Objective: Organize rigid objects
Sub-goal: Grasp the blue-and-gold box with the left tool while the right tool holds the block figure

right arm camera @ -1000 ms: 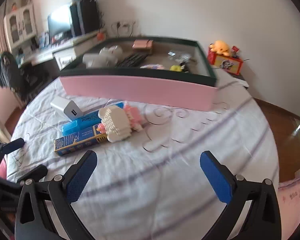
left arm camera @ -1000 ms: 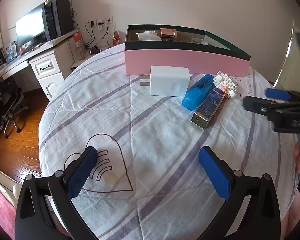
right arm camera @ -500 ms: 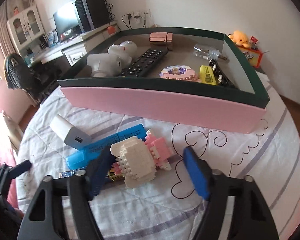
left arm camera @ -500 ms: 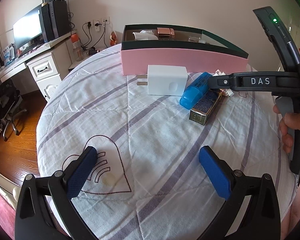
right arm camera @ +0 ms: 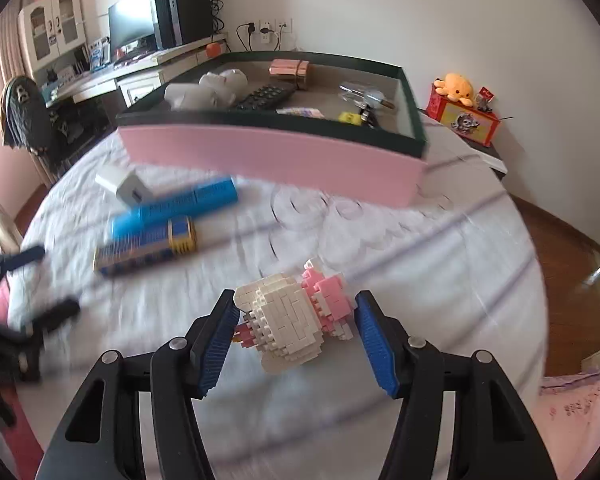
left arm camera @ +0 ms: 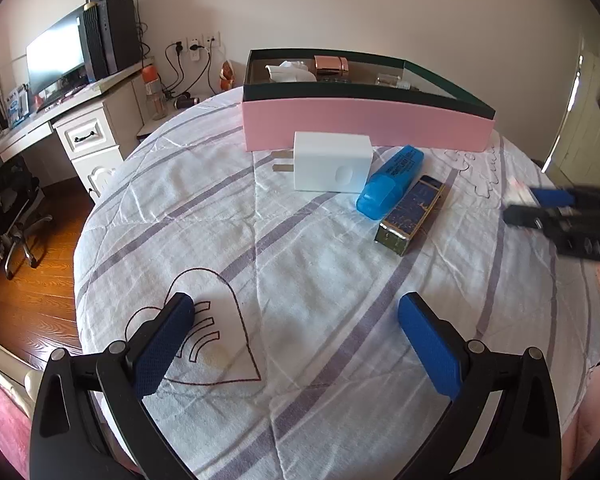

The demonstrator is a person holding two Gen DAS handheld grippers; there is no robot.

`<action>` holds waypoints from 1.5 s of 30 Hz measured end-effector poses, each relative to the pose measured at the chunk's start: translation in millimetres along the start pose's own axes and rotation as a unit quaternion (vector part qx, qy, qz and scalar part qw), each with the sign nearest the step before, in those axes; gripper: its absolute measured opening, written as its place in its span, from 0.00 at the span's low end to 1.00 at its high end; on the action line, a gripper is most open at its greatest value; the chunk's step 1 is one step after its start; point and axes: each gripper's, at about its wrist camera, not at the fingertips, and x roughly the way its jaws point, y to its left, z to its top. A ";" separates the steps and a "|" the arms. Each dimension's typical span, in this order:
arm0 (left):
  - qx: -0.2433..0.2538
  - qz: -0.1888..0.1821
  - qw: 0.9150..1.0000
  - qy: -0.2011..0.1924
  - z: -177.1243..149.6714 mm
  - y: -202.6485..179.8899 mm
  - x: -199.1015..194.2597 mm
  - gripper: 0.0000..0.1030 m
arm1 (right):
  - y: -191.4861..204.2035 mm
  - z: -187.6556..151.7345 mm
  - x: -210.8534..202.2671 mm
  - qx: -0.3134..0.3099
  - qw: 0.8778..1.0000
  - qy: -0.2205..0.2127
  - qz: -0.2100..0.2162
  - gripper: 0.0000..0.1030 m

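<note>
Change noted: the white-and-pink brick-built toy figure (right arm camera: pixel 296 320), which lay beside the navy-and-gold oblong box (right arm camera: pixel 146 250), now sits clamped in the half-closed right gripper (right arm camera: pixel 296 334), lifted clear of the striped quilt (left arm camera: pixel 300 280); presumably bound for the pink-sided, dark-rimmed tray (right arm camera: pixel 268 152).

Left gripper (left arm camera: pixel 296 344) hovers wide open, empty.

Still loose, left to right: one white plug charger (left arm camera: pixel 332 162), one blue highlighter (left arm camera: pixel 392 180), one box.

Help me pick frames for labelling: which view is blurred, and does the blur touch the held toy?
Right wrist view: bedspread, blue highlighter and long blue box are motion-smeared, while the block toy between the right gripper pads stays crisp. Left wrist view: sharp apart from the blurred right gripper at its right edge; fisheye bends the pink box.
</note>
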 end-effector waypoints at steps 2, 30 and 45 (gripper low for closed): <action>-0.005 -0.011 1.000 0.001 2.6 -0.2 -1.0 1.00 | -0.8 -6.4 -5.3 -0.006 1.000 -0.003 -0.006 0.59; 0.039 -0.120 0.992 0.019 34.1 -59.8 22.2 0.32 | -8.8 -28.2 2.7 0.013 0.998 -0.052 0.010 0.60; 0.094 -0.059 0.993 0.029 46.2 -96.9 35.6 0.21 | -9.5 -28.5 2.8 0.012 0.998 -0.053 0.009 0.60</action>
